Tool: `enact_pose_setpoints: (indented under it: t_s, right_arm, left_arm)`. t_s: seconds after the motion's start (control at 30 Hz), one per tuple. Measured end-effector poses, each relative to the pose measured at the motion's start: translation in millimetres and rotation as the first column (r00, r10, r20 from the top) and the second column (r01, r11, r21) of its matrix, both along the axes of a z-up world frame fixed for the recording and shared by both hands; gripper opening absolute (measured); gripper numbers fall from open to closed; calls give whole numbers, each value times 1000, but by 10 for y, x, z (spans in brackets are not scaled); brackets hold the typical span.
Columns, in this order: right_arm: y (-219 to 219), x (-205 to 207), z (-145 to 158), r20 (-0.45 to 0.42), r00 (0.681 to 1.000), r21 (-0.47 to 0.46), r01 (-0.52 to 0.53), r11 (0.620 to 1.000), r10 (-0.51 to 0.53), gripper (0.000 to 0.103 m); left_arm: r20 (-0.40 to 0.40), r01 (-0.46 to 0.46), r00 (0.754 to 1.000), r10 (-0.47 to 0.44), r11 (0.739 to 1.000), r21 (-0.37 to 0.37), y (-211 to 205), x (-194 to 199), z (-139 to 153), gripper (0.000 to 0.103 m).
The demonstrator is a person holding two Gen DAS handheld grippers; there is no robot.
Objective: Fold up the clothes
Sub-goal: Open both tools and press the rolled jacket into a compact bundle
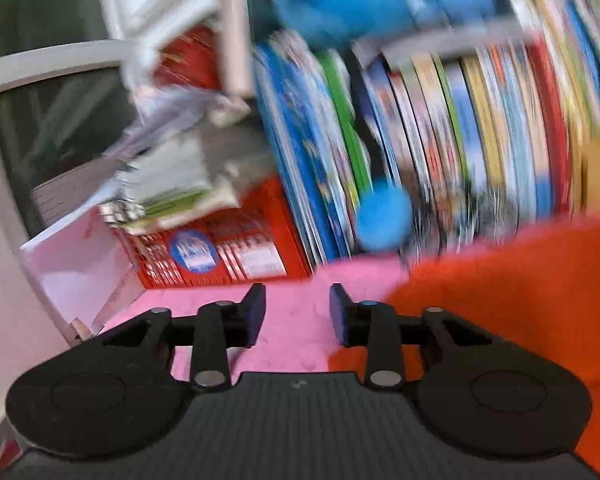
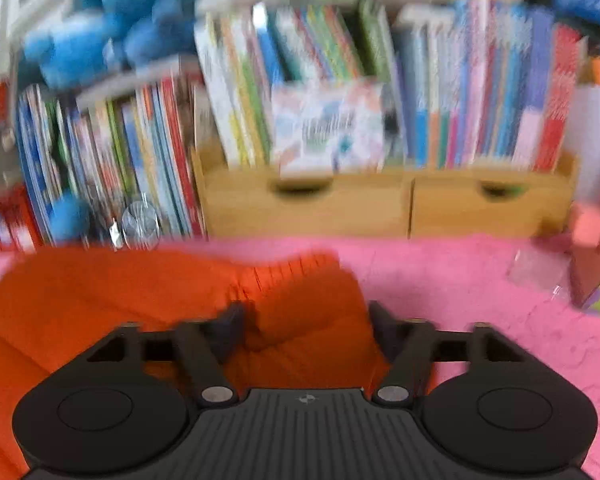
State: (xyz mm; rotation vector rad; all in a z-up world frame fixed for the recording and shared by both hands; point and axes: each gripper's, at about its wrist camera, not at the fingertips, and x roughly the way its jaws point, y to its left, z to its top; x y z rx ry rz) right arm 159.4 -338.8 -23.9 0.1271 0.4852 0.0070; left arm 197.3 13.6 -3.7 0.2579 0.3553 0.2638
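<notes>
An orange-red garment [image 2: 148,292] lies bunched on a pink cloth surface [image 2: 460,280]. In the right wrist view my right gripper [image 2: 306,328] is open, its fingers straddling a raised fold of the garment without pinching it. In the left wrist view the same garment [image 1: 500,296] fills the right side. My left gripper [image 1: 297,314] is open over the pink surface [image 1: 292,344], just left of the garment's edge, with nothing between its fingers. Both views are motion-blurred.
Rows of upright books [image 2: 480,92] stand behind the surface above a wooden drawer unit [image 2: 380,204]. A blue plush toy [image 2: 100,32] sits on a shelf at the left. A red crate [image 1: 220,248] and stacked papers [image 1: 172,184] lie near a window frame.
</notes>
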Motion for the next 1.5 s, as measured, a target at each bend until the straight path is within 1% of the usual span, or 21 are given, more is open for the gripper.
enact_pose_setpoints:
  t_s: [0.07, 0.1, 0.17, 0.27, 0.33, 0.37, 0.47, 0.53, 0.57, 0.7, 0.77, 0.83, 0.9, 0.97, 1.07, 1.13, 1.2, 1.23, 1.3, 1.4, 1.5]
  right_arm:
    - [-44, -129, 105, 66, 998, 49, -26, 998, 23, 99]
    - [-64, -193, 157, 99, 995, 72, -40, 997, 32, 99]
    - [-31, -337, 257, 129, 991, 36, -36, 999, 31, 99]
    - [227, -757, 313, 212, 974, -142, -56, 988, 85, 103]
    - [423, -1023, 245, 213, 966, -252, -89, 964, 145, 103]
    - [487, -1117, 208, 197, 967, -266, -107, 958, 163, 103]
    - [505, -1370, 90, 134, 977, -183, -140, 973, 166, 103]
    - [368, -1521, 27, 106, 980, -120, -158, 980, 171, 103]
    - [284, -1594, -7, 90, 978, -104, -177, 979, 186, 103]
    - [-25, -1825, -140, 20, 968, -58, -250, 967, 251, 103]
    - [-116, -1813, -184, 5, 965, -44, -260, 965, 261, 103]
    - [-161, -1770, -213, 16, 959, -4, -284, 959, 284, 102]
    - [-186, -1656, -257, 8, 946, 37, -323, 946, 323, 79]
    - [-181, -1514, -321, -25, 947, 42, -318, 947, 320, 74]
    - [-194, -1363, -386, -46, 942, 77, -328, 942, 332, 74]
    - [-205, -1309, -386, -33, 941, 103, -333, 937, 338, 73]
    - [-177, -1293, -381, -44, 934, 107, -349, 931, 355, 56]
    - [-154, -1299, -378, -55, 929, 101, -361, 927, 367, 52]
    - [-110, -1312, -371, -76, 917, 89, -385, 919, 392, 40]
    - [-63, -1416, -314, -90, 905, 61, -412, 909, 417, 35]
    - [-26, -1582, -203, -82, 892, 52, -442, 895, 445, 34]
  left_arm:
    - [46, 61, 997, -60, 998, -32, -87, -247, 111, 37]
    - [65, 101, 993, -98, 994, -39, -145, -371, 150, 40]
    - [102, 180, 979, -175, 983, -46, -260, -615, 218, 44]
    - [97, 283, 954, -283, 959, 11, -403, -890, 119, 51]
    - [47, 328, 943, -329, 944, 21, -464, -983, 0, 51]
    - [19, 338, 941, -339, 941, 16, -477, -1022, -52, 51]
    - [-17, 298, 954, -298, 954, 11, -373, -1065, -147, 52]
    - [-22, 243, 969, -244, 969, -43, -90, -1134, -137, 58]
    - [-47, 276, 959, -280, 957, -85, 62, -1126, -161, 65]
    - [-127, 387, 895, -428, 885, -260, 670, -1094, -257, 74]
    - [-157, 429, 851, -501, 836, -343, 957, -1078, -309, 79]
    - [-205, 476, 797, -568, 800, -366, 995, -1057, -421, 88]
    - [-238, 508, 756, -610, 776, -373, 962, -1039, -499, 96]
    - [-256, 542, 730, -633, 765, -349, 894, -1023, -573, 99]
    - [-262, 586, 723, -639, 769, -258, 742, -992, -674, 99]
    - [-276, 596, 718, -639, 769, -229, 668, -937, -741, 92]
    - [-300, 586, 715, -631, 776, -234, 622, -899, -782, 79]
    - [-301, 585, 713, -633, 774, -244, 617, -906, -772, 76]
    - [-289, 583, 717, -635, 773, -250, 640, -947, -739, 59]
    - [-279, 576, 711, -646, 762, -297, 752, -1038, -642, 48]
    - [-256, 600, 691, -676, 734, -318, 814, -1206, -523, 47]
